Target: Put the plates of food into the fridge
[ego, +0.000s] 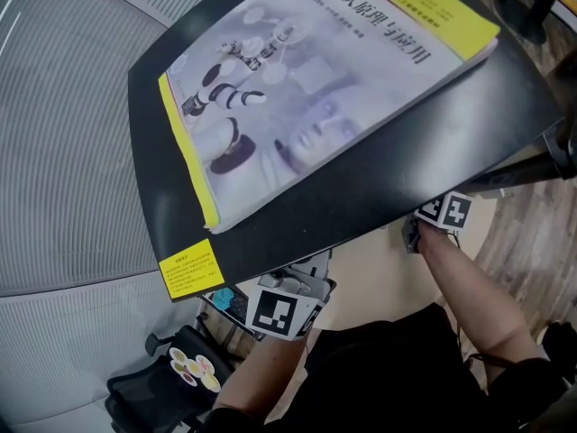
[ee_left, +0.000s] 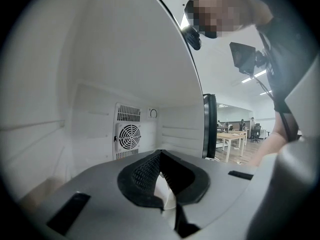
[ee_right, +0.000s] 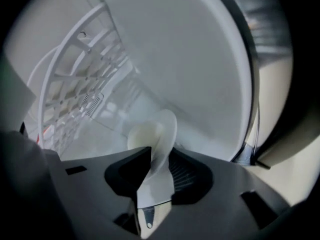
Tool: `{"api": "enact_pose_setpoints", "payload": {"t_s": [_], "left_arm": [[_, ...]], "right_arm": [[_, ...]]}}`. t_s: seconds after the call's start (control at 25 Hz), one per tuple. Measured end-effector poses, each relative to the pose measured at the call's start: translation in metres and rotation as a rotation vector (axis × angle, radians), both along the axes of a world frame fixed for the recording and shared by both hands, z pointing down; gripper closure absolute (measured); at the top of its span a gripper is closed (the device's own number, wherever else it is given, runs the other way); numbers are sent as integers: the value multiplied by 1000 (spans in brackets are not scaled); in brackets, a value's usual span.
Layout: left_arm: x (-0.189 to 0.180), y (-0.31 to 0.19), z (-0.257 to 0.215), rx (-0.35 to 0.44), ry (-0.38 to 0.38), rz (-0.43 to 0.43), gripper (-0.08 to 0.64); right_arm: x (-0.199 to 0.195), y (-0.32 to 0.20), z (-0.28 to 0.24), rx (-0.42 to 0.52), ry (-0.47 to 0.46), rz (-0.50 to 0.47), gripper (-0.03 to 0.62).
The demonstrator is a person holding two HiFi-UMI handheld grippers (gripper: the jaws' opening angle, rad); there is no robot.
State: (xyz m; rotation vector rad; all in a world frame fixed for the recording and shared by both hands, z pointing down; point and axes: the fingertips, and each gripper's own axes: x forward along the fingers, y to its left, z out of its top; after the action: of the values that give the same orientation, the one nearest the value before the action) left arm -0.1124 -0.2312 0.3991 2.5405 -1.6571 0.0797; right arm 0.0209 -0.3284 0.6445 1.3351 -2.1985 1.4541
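Note:
Both grippers reach into the white fridge under its black top [ego: 388, 170]; only their marker cubes show in the head view, left [ego: 273, 312] and right [ego: 446, 212]. In the right gripper view a white plate [ee_right: 150, 131] stands tilted on edge between the jaws of my right gripper [ee_right: 159, 159]. The jaws are spread in a V and open, and the rim leans on the left pad [ee_right: 131, 171]. My left gripper [ee_left: 162, 184] points level at the fridge's back wall fan [ee_left: 129, 135]. Its pads sit close around a thin white piece [ee_left: 164, 193]; what it is I cannot tell. Another plate of food [ego: 194, 368] lies low at the left.
A large book [ego: 315, 79] lies on the fridge top, and a yellow sticker [ego: 190, 268] marks its front corner. The plate at lower left rests on a black chair-like thing [ego: 144, 395]. White door racks [ee_right: 70, 99] fill the left of the right gripper view. Desks [ee_left: 232, 136] stand beyond the fridge.

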Motion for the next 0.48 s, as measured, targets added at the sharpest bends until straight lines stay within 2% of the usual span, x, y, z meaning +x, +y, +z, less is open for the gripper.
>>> {"api": "enact_pose_setpoints", "payload": {"t_s": [0.24,0.48], "left_arm": [[2,2,-9,10,-6,0,558],[5,5,-16,28,-6,-2,558]], "right_arm": [[10,-4,3,66,212,-70,454],[21,0,7,73,277,-83,430]]}}
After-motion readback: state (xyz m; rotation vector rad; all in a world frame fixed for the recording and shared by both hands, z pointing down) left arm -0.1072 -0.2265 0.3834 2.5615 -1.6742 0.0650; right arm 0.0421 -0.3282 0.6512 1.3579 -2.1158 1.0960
